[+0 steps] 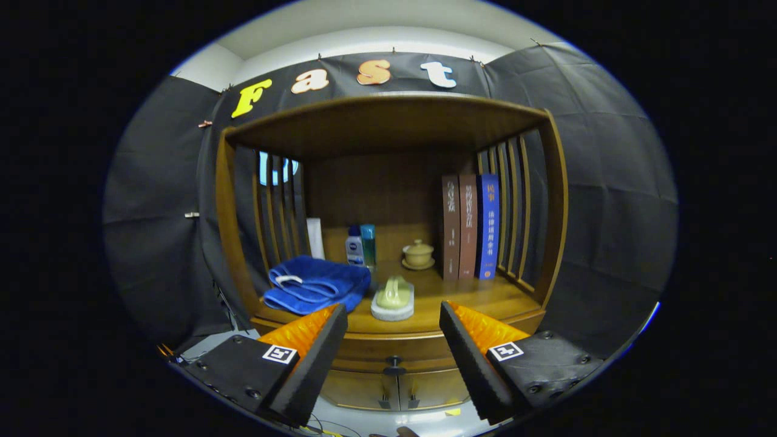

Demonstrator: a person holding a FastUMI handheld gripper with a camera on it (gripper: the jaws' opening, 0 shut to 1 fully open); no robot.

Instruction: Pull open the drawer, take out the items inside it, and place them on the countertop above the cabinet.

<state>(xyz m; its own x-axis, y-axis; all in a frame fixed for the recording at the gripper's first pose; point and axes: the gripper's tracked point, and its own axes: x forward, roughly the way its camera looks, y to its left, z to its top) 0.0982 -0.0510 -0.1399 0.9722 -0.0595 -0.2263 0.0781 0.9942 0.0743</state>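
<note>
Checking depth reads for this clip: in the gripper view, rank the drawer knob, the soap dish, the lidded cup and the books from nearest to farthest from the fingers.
The gripper is open, holding nothing.
1. Drawer knob: between the fingers, on the cabinet front.
2. Soap dish: just ahead, near the countertop's front edge.
3. Lidded cup: beyond the dish, further back.
4. Books: upright at the right; depth too close to the cup to rank.

Gripper (393,340) spread wide, drawer (394,355) closed beyond, towel (315,284) on countertop (473,297)

drawer (394,351): brown wood, shut, under the countertop, with a small dark knob (394,364) in the middle
countertop (479,298): shiny brown wood, flat, right above the drawer
cabinet (549,200): brown wood, open front, thin bars on both sides
</note>
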